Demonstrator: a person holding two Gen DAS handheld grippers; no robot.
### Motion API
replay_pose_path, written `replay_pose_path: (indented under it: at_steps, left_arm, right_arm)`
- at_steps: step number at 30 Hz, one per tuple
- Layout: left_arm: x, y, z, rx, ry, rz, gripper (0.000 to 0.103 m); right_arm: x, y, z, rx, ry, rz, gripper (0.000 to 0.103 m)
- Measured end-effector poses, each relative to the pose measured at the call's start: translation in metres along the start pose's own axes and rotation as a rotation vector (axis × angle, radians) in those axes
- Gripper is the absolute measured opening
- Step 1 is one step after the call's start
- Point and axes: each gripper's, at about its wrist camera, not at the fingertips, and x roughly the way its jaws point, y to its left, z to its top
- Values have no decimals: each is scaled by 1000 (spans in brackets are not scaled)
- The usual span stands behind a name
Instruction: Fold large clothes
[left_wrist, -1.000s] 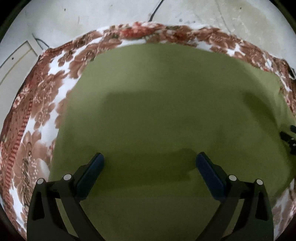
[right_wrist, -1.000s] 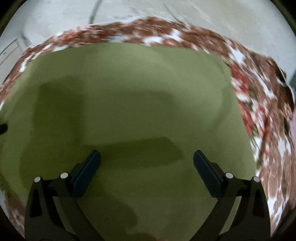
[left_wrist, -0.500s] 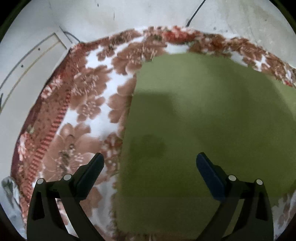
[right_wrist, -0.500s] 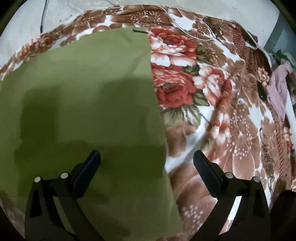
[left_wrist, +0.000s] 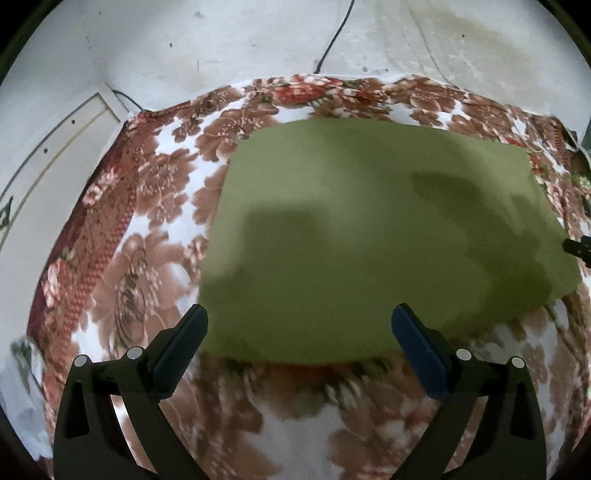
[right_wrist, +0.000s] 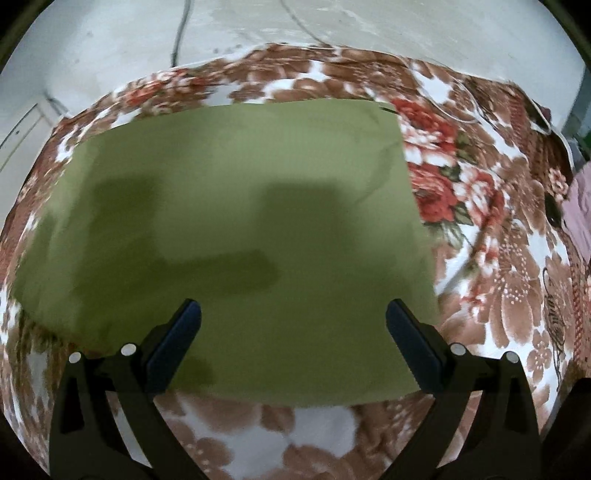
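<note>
An olive green cloth (left_wrist: 369, 229) lies flat as a rectangle on a floral blanket (left_wrist: 140, 236). In the right wrist view the same green cloth (right_wrist: 236, 229) fills the middle, its right edge running down toward the right finger. My left gripper (left_wrist: 300, 325) hangs open above the cloth's near edge, with nothing between its fingers. My right gripper (right_wrist: 293, 317) is open too, above the near part of the cloth, holding nothing. A dark bit of the other gripper (left_wrist: 578, 249) shows at the right edge of the left wrist view.
The floral blanket (right_wrist: 480, 206) covers a bed against a pale stained wall (left_wrist: 258, 40). A black cable (left_wrist: 332, 37) runs down the wall. A pink garment (right_wrist: 580, 210) lies at the far right. A pale panel (left_wrist: 55, 147) stands at the left.
Both grippers have pulled back and up from the cloth. A second ago green filled both views; now the whole rectangle and its near edge show. Both stayed open.
</note>
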Motion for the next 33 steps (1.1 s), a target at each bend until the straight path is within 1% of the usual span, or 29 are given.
replay_pose_path:
  at_steps: [3, 4, 5, 7, 9, 12, 13, 18, 20, 23, 26, 28, 31, 32, 33]
  left_arm:
    - [-5, -6, -23, -7, 7, 9, 98]
    - [-5, -8, -36, -11, 12, 18, 98]
    - [-4, -8, -45, -28, 16, 14, 98]
    - [-2, -1, -61, -98, 6, -15, 98]
    - [6, 12, -78, -244, -10, -107, 98]
    - [26, 23, -91, -435, -23, -200, 98]
    - [35, 26, -95, -513, -39, -243, 98]
    - [77, 32, -97, -748, -123, -395, 98]
    - [91, 34, -97, -789, -140, -411, 98]
    - [108, 40, -96, -850, -156, -416, 98]
    - [114, 44, -91, -846, -178, -414, 98]
    - [116, 49, -87, -860, -197, -413, 98]
    - [122, 63, -79, -919, -231, -432, 98]
    - [127, 68, -76, -940, -234, -436, 98]
    - [133, 72, -72, -958, -221, -441, 98]
  right_arm:
    - [-6, 12, -6, -26, -2, 11, 98]
    - [-6, 16, -8, -37, 1, 13, 98]
    - [-6, 17, -9, -43, 4, 14, 98]
    - [-4, 22, -9, -61, 11, 11, 98]
    - [2, 27, -3, -77, 14, 1, 98]
    - [10, 34, 14, -64, -7, -3, 98]
    - [13, 38, 21, -56, -13, 3, 98]
    - [32, 65, 43, -66, -15, 34, 98]
    - [41, 78, 47, -79, -10, 48, 98]
    - [53, 91, 48, -84, 3, 62, 98]
    - [63, 97, 49, -87, 12, 62, 98]
    - [68, 99, 50, -85, 15, 57, 98]
    - [75, 100, 47, -81, 38, 47, 98]
    - [77, 100, 46, -81, 41, 46, 98]
    - [79, 100, 45, -84, 43, 44, 98]
